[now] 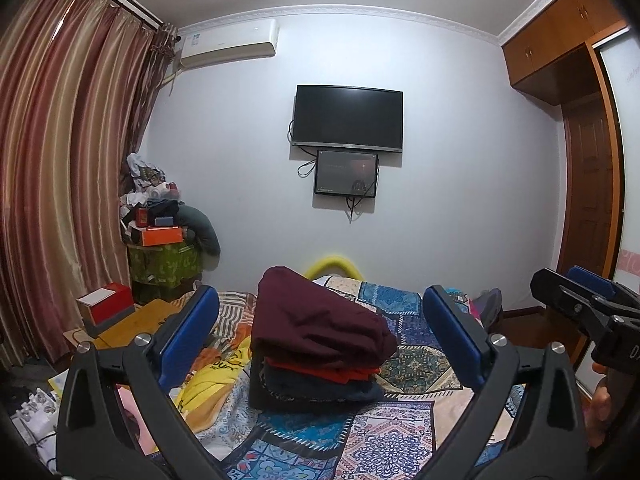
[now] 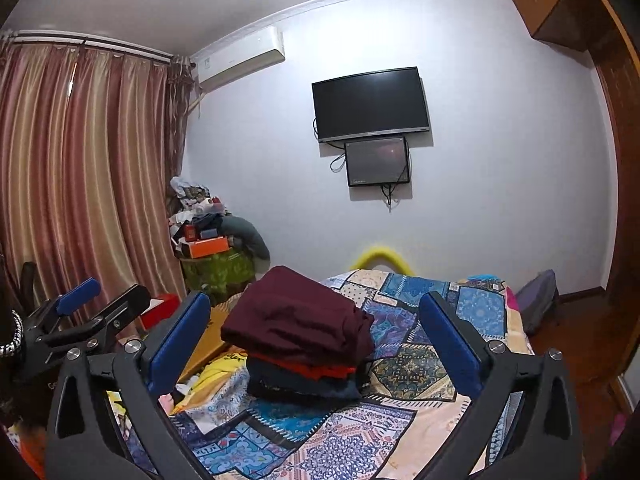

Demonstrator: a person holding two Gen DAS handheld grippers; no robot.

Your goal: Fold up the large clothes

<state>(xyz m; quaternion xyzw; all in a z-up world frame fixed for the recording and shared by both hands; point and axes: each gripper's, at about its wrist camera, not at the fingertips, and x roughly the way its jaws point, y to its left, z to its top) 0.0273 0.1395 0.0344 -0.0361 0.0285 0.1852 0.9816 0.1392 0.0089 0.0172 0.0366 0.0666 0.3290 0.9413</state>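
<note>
**Folded stack on the bed, both grippers wide and empty**

Left hand-held gripper (image 1: pixel 320 332) spread wide, nothing between the blue pads, both pads clear of the cloth. Right hand-held gripper (image 2: pixel 314 334) likewise wide and empty — also visible at the right edge of the left wrist view, beside a bit of the person's hand (image 1: pixel 600 400).

Stack of folded clothes (image 1: pixel 320 348) resting on the bed (image 1: pixel 400 432), near the left side of the patchwork bedspread: maroon garment (image 2: pixel 296 316) on top, bulging and overhanging, red garment (image 2: pixel 316 368) under it, dark garments (image 2: pixel 300 386) at the bottom. Open bedspread to the right of the stack and in the near foreground; right bed edge dropping to wood floor. Yellow garment (image 1: pixel 208 384) crumpled just left of the stack, at the bed's left edge. Yellow curved rail (image 1: pixel 334 266) at the far end of the bed, against the wall.

Left of the bed, tight quarters: low wooden surface with a red and white box (image 1: pixel 106 306), then striped curtains (image 1: pixel 60 160). Far left corner — green storage box (image 1: pixel 164 264) piled over with an orange box (image 1: pixel 160 236), small boxes and loose cloth; contents inside not visible.

On the far wall: dark television (image 1: pixel 348 116), smaller screen (image 1: pixel 346 174) below it, air conditioner (image 1: pixel 228 44) upper left. Wooden wardrobe (image 1: pixel 560 52) along the right.
</note>
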